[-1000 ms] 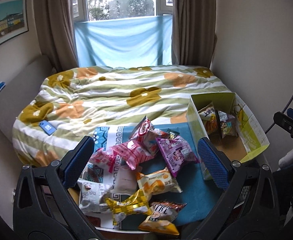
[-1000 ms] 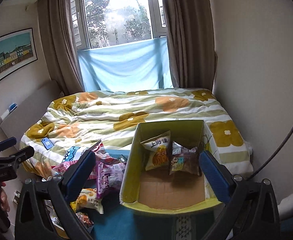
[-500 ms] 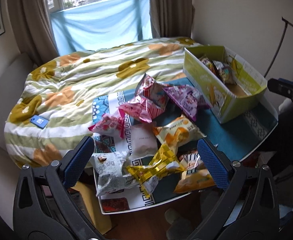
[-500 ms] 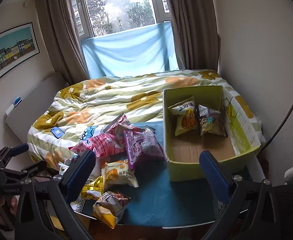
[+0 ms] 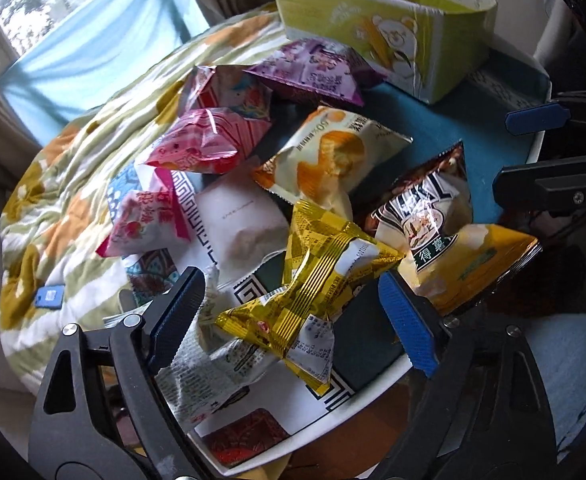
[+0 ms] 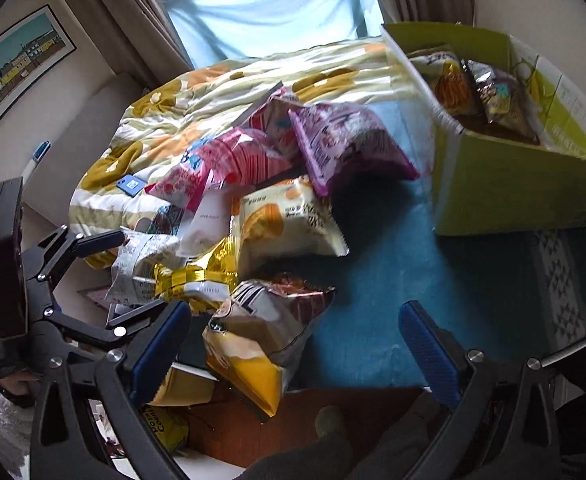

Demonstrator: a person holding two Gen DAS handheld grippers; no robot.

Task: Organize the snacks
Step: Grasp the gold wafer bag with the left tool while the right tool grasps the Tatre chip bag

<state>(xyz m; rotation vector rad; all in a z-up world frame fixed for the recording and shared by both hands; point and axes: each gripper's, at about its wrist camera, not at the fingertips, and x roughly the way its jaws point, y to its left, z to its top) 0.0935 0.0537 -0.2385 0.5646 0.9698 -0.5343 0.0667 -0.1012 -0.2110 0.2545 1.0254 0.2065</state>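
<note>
Left gripper (image 5: 293,312) low over the near end of the snack pile, fingers spread wide, nothing clamped. Gold foil packet (image 5: 309,280) sits right btwn the blue pads in the lower centre of the left wrist view, lying across a white printed packet (image 5: 213,364) at lower left. Can't tell if either pad touches the gold foil.

Right gripper (image 6: 293,340) also spread wide, nothing held, w/ the brown-and-yellow chip bag (image 6: 261,340) btwn its fingers at bottom centre of the right wrist view; that bag hangs past the near edge of the table (image 6: 373,280). In the left wrist view the same bag is centre-right, just beside the gold foil, and the right gripper pokes in from the right edge.

Rest of the pile, centre of the right wrist view: cream-and-orange snack bag (image 6: 289,220) in the middle, plain white pouch (image 6: 209,220) to its left, pink striped bag (image 6: 229,164) above that, purple bag (image 6: 345,148) upper centre, leaning toward the box. A small pink strawberry packet (image 5: 145,224) shows at centre-left of the left wrist view.

Green cardboard box (image 6: 513,184) sits upper right on the blue cloth, open-topped, w/ two snack packs (image 6: 481,88) standing at its far end. Floral bedspread (image 6: 213,92) behind the table, upper left.
</note>
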